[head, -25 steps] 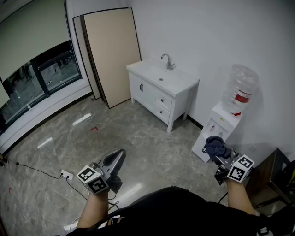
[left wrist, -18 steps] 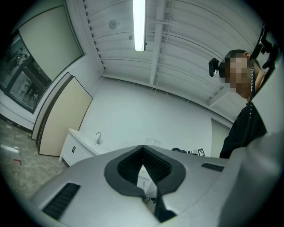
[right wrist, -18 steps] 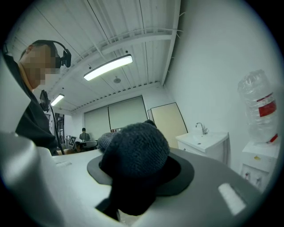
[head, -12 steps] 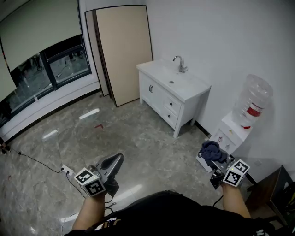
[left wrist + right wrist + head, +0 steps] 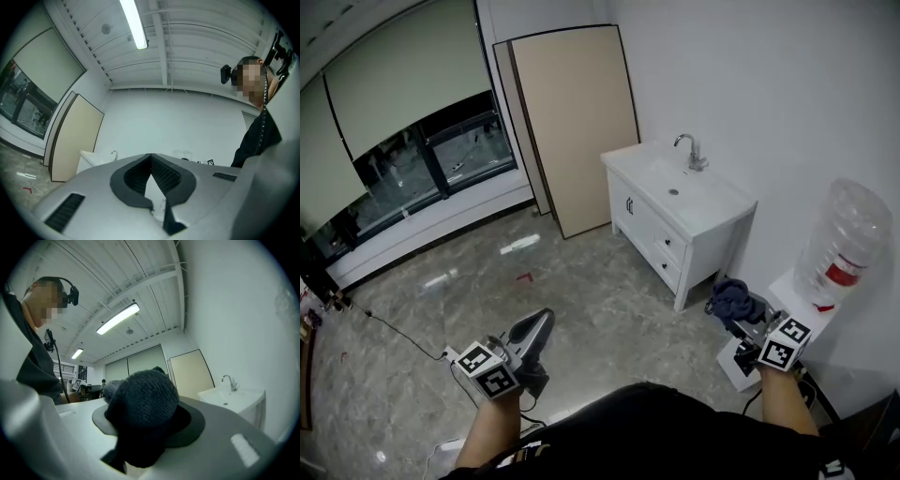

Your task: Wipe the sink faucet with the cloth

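1. Sink faucet, a curved chrome spout [image 5: 689,150], stands at the back of the white sink table [image 5: 712,214] against the wall in the head view, well apart from both hands. The right hand-held gripper [image 5: 742,317] is held forward and level, clamped on a bunched dark blue terry cloth [image 5: 733,298]. It is near the white water dispenser with its clear bottle [image 5: 851,239], which a careless swing could knock. The left hand-held gripper [image 5: 540,328] points forward, low over the grey floor.
2. In the left gripper view the jaws are pressed together with nothing between them. The faucet [image 5: 114,153] shows small and distant beyond them.
3. In the right gripper view the cloth [image 5: 143,411] balloons over the jaws. It seems pinched by one fold only, so I judge that hard rubbing could pull it free. Its bulk also hides the tips, which makes aiming at the faucet [image 5: 228,380] harder.
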